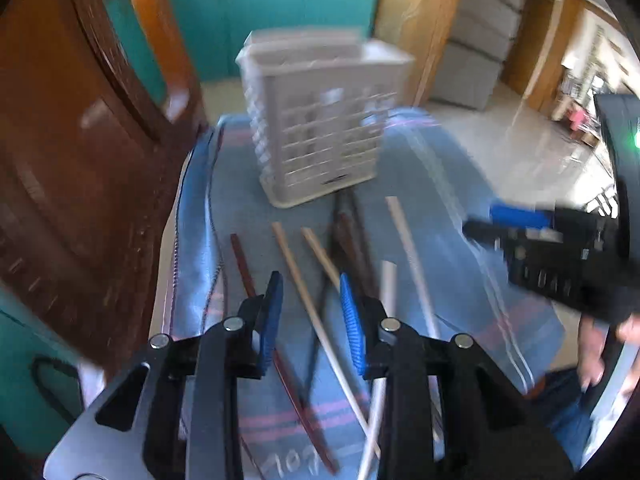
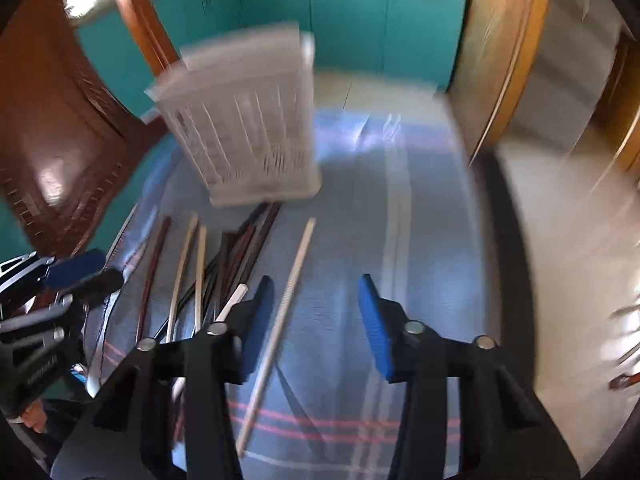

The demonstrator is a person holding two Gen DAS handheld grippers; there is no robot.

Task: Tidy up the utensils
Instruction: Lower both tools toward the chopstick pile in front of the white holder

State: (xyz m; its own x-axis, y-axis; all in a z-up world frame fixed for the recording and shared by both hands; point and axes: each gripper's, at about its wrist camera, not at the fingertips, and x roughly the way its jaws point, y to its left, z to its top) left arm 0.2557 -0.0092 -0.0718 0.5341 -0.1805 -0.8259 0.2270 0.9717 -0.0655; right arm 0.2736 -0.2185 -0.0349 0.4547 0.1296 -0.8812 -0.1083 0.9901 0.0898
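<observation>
Several chopsticks lie scattered on a blue striped cloth, some pale wood, some dark red and black. They also show in the right wrist view. A white slotted utensil basket stands upright behind them, seen too in the right wrist view. My left gripper is open and empty, hovering over the chopsticks. My right gripper is open and empty above the cloth, right of a lone pale chopstick. The right gripper also shows in the left wrist view. Both views are motion-blurred.
A dark brown wooden chair back stands close on the left. Teal cabinets are behind the table. A pale tiled floor drops off to the right of the cloth's edge.
</observation>
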